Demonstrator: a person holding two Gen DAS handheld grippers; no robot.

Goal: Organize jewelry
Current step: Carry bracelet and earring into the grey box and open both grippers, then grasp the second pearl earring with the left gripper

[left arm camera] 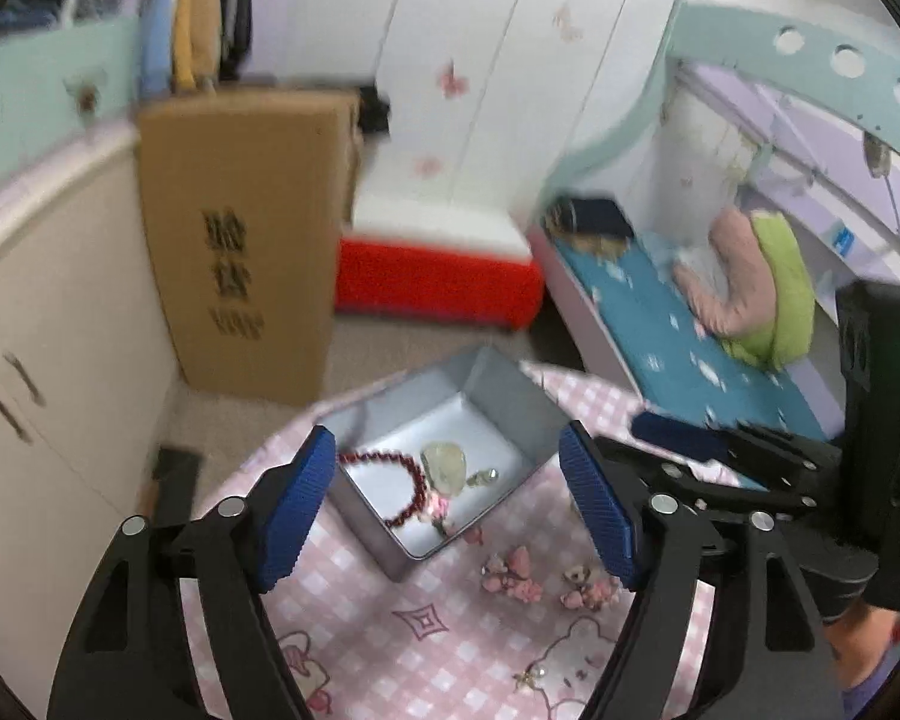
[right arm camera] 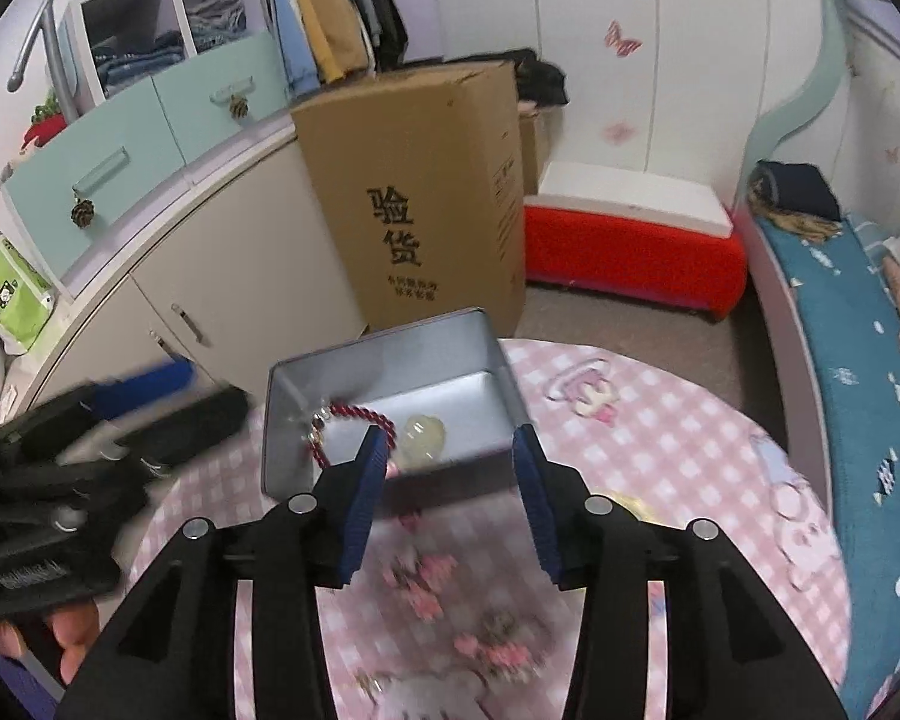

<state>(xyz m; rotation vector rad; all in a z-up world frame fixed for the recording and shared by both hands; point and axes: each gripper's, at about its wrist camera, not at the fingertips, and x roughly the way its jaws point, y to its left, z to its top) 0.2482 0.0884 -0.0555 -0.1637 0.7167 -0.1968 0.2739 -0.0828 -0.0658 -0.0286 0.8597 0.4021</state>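
A silver tin box (left arm camera: 528, 414) (right arm camera: 384, 366) stands open on a pink checked tablecloth (left arm camera: 450, 630). Inside it lie a red bead bracelet (left arm camera: 414, 486) (right arm camera: 354, 417) and a pale green stone pendant (left arm camera: 444, 462) (right arm camera: 424, 432). Pink flower jewelry pieces (left arm camera: 513, 576) (right arm camera: 426, 588) lie on the cloth in front of the box, and a small gold piece (left arm camera: 531, 677) lies nearer. My left gripper (left arm camera: 447, 510) is open and empty above the box's near side. My right gripper (right arm camera: 450, 501) is open and empty, just in front of the box; it also shows in the left wrist view (left arm camera: 750, 462).
A tall cardboard box (right arm camera: 426, 192) stands on the floor behind the table. A red and white bench (right arm camera: 630, 240), white cabinets (right arm camera: 210, 276) and a bed with a blue cover (right arm camera: 858, 360) surround the round table (right arm camera: 660, 420).
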